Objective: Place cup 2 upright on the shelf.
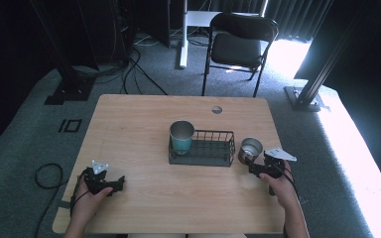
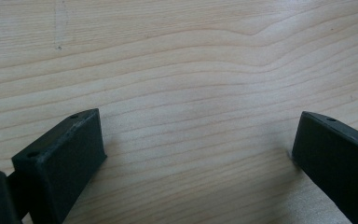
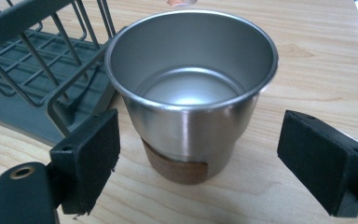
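A steel cup with a brown band at its base stands upright and empty on the table, just right of a dark wire rack. My right gripper is open, its jaws on either side of the cup's lower half without touching it. A teal cup with a steel inside stands at the rack's left end. At the table's front left, my left gripper rests open over bare wood with nothing between its jaws.
The light wooden table has a round cable hole near its far edge. A black folding chair stands on the grey carpet beyond the table. Black cables lie on the floor at the left.
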Available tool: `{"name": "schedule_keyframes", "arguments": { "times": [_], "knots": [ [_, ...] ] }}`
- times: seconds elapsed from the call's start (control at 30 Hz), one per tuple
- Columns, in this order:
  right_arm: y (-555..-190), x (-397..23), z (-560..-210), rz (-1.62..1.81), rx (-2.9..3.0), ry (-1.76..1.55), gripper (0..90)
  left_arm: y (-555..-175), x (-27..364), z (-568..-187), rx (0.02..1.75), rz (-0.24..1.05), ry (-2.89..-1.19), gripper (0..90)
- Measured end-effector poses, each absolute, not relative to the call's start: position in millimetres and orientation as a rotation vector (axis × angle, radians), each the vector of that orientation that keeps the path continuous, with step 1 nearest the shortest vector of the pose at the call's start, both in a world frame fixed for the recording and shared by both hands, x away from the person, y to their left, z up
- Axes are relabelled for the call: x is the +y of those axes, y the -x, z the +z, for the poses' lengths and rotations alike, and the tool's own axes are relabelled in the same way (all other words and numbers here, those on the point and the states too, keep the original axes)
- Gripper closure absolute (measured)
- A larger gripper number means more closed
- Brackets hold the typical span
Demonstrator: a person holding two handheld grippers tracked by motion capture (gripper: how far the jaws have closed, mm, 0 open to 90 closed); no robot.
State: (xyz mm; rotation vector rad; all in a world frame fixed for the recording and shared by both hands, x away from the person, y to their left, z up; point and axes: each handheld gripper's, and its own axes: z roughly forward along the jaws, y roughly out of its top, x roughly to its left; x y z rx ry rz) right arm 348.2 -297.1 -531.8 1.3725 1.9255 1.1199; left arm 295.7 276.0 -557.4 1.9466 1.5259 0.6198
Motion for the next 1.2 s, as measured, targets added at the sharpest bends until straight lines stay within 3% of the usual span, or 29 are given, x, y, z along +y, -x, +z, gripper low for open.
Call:
{"name": "schedule_keyframes", "arguments": {
  "times": [1.2],
  "knots": [
    [-371, -283, -527, 1.192, 1.867, -1.331, 13.0, -296, 276, -557, 1.526, 0.62, -1.945, 2.8]
  ]
}}
